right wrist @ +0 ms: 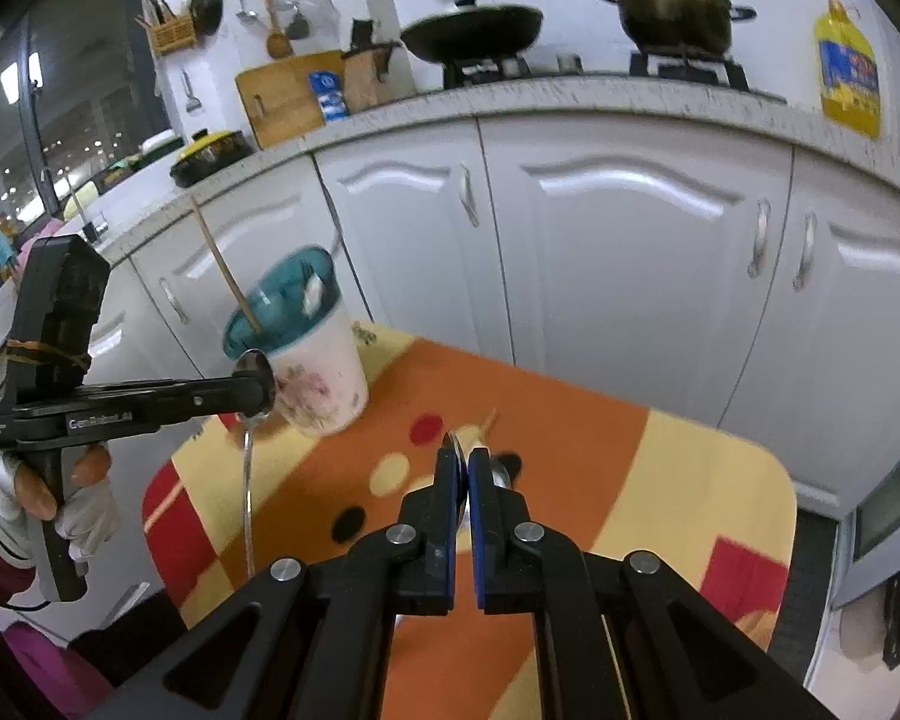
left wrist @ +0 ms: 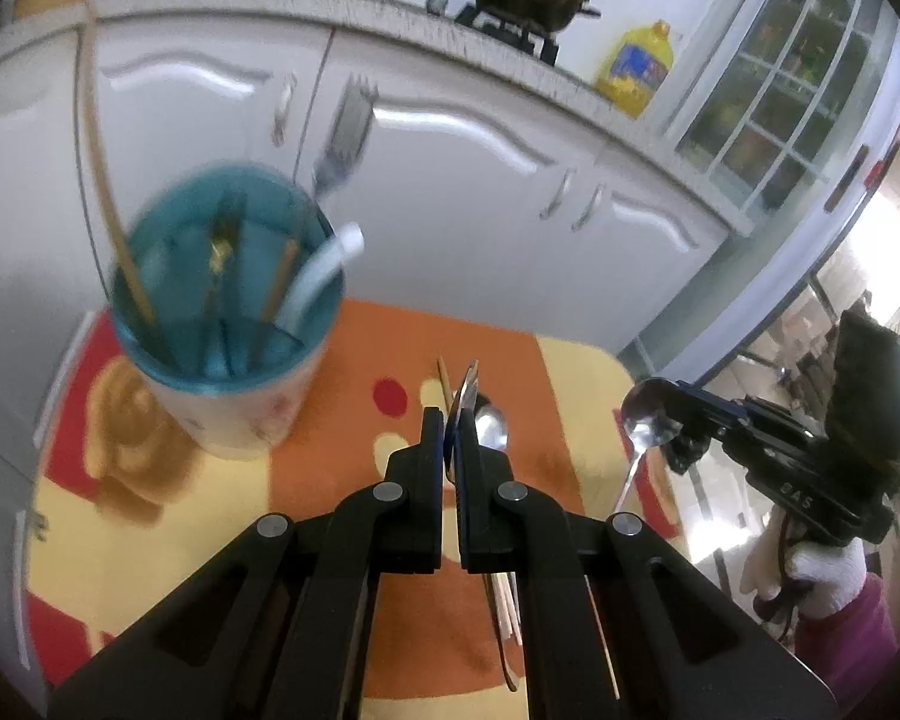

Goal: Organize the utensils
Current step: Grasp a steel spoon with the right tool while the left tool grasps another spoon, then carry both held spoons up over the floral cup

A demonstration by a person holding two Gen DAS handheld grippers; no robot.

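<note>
A white floral cup with a teal inside (left wrist: 234, 324) stands on the far left of the small table; it holds chopsticks, a fork (left wrist: 345, 138) and a white utensil. It also shows in the right wrist view (right wrist: 312, 360). My left gripper (left wrist: 450, 420) is shut on a metal spoon (left wrist: 467, 387), held above the table right of the cup. My right gripper (right wrist: 461, 468) is shut on another metal spoon (right wrist: 455, 450); from the left wrist view that spoon (left wrist: 645, 420) hangs handle down. A spoon (left wrist: 491, 427) and a chopstick (left wrist: 444, 381) lie on the table.
The table has an orange, yellow and red patterned cloth (right wrist: 570, 480). White kitchen cabinets (right wrist: 630, 264) stand behind it, with a stove, pots (right wrist: 672, 6) and a yellow oil bottle (right wrist: 846, 72) on the counter.
</note>
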